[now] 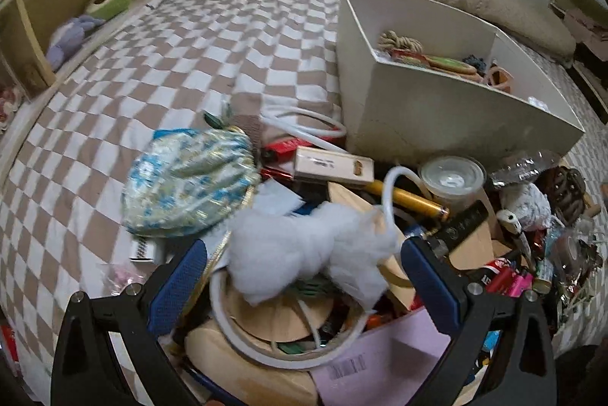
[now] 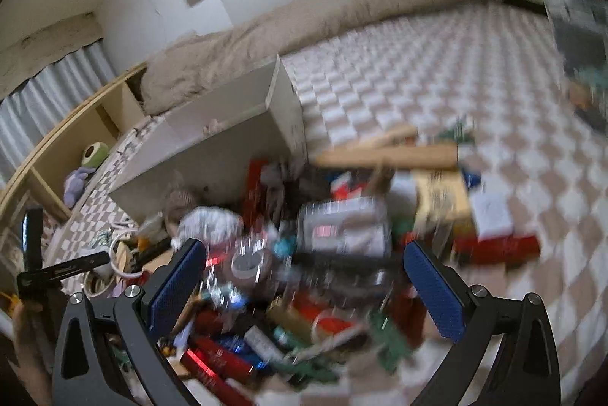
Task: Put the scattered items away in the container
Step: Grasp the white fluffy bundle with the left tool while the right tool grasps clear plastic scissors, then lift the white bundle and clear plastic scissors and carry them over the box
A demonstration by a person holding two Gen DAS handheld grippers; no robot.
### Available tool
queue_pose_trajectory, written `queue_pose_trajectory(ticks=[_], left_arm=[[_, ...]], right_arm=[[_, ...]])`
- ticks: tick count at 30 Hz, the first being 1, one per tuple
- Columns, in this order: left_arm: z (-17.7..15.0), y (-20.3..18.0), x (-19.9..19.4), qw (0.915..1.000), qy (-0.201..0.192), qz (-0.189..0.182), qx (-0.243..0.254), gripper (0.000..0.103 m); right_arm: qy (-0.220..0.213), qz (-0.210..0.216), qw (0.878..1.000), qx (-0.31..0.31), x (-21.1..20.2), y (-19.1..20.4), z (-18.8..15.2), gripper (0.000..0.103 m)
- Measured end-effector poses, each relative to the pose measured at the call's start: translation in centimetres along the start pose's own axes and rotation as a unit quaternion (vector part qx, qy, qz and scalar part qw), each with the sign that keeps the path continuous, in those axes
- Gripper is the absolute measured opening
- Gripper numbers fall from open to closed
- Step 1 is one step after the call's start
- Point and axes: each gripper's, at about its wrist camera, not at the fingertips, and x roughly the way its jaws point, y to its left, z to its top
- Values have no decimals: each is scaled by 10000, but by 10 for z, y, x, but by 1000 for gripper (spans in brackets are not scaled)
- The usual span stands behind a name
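Left wrist view shows our left gripper [image 1: 304, 277] spread wide over a heap of clutter on the checkered bedcover [image 1: 212, 37], its blue pads [image 1: 178, 286] either side of a white tuft of stuffing [image 1: 304, 246] without pinching it. A white cord [image 1: 387, 193] loops up through the tuft, and a blue patterned pouch [image 1: 190, 178] lies just left of it. Beyond, a wooden block [image 1: 332, 166], a yellow tube [image 1: 410, 199] and a clear plastic cup [image 1: 452, 178] crowd the way to the white box [image 1: 448, 109], which sits just behind the heap and already holds a rope toy [image 1: 399, 41]. Right wrist view is blurred: our right gripper [image 2: 304, 284] also stands wide apart with nothing between its pads, above red tubes [image 2: 216, 364] and a tape roll [image 2: 249, 263], the box at upper left.
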Motion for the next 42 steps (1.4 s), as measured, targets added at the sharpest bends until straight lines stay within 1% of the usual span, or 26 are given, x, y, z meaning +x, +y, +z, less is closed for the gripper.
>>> queue_pose_trajectory(ticks=[2, 4, 7, 10, 12, 14, 17, 19, 20, 22, 25, 27, 28, 30, 32, 33, 34, 35, 39, 42], left_arm=[[-1, -4, 1, 9999, 5, 96, 82, 103], [-2, -5, 3, 9999, 13, 136, 98, 103], [-3, -3, 5, 9998, 25, 187, 49, 103], [-3, -1, 8, 9997, 44, 237, -1, 103], [-3, 1, 11, 9998, 69, 179, -74, 103], [-3, 3, 11, 9998, 59, 157, -146, 103], [-2, 6, 9, 9997, 26, 100, -240, 102], [-2, 8, 7, 9996, -4, 69, -290, 95], [-1, 10, 6, 9994, -23, 59, -333, 94], [-1, 13, 5, 9991, -48, 27, -413, 88], [0, 15, 4, 9989, -68, 32, -463, 81], [0, 15, 4, 9990, -73, 35, -448, 78], [0, 15, 4, 9990, -89, 59, -439, 73], [1, 18, 2, 9987, -144, 104, -467, 66], [1, 21, 1, 9984, -161, 36, -543, 64], [1, 23, 0, 9982, -164, 3, -576, 63], [1, 23, 0, 9981, -169, -6, -590, 62], [1, 24, -1, 9980, -182, -16, -606, 62], [1, 25, -7, 9975, -304, -3, -641, 58], [2, 30, -15, 9964, -448, -42, -723, 58]], right_arm=[[114, -68, 9999, -40, 3, 5, -9, 103], [131, -182, 9995, -238, 4, 15, -14, 103], [243, -189, 9987, -418, 11, 23, -17, 103], [343, -305, 9980, -439, 22, 23, -17, 103], [379, -367, 9979, -380, 27, 21, -15, 103], [418, -390, 9979, -306, 30, 17, -13, 100], [524, -377, 9979, -102, 34, 10, -12, 91], [610, -358, 9975, 40, 36, 5, -13, 86], [638, -355, 9973, 96, 38, 3, -13, 85], [685, -347, 9969, 184, 40, 1, -12, 85], [665, -460, 9967, 56, 43, 5, -11, 85], [653, -507, 9966, -20, 44, 7, -10, 85], [657, -512, 9965, -30, 45, 6, -9, 85], [647, -534, 9965, -43, 44, 6, -9, 81], [622, -504, 9968, -41, 44, 5, -7, 70], [615, -471, 9970, -38, 43, 5, -7, 67], [613, -439, 9971, -36, 43, 4, -6, 59], [613, -413, 9973, -36, 43, 5, -6, 57], [587, -310, 9978, -38, 42, 5, -5, 56], [494, -187, 9986, -35, 36, 6, -4, 54]])
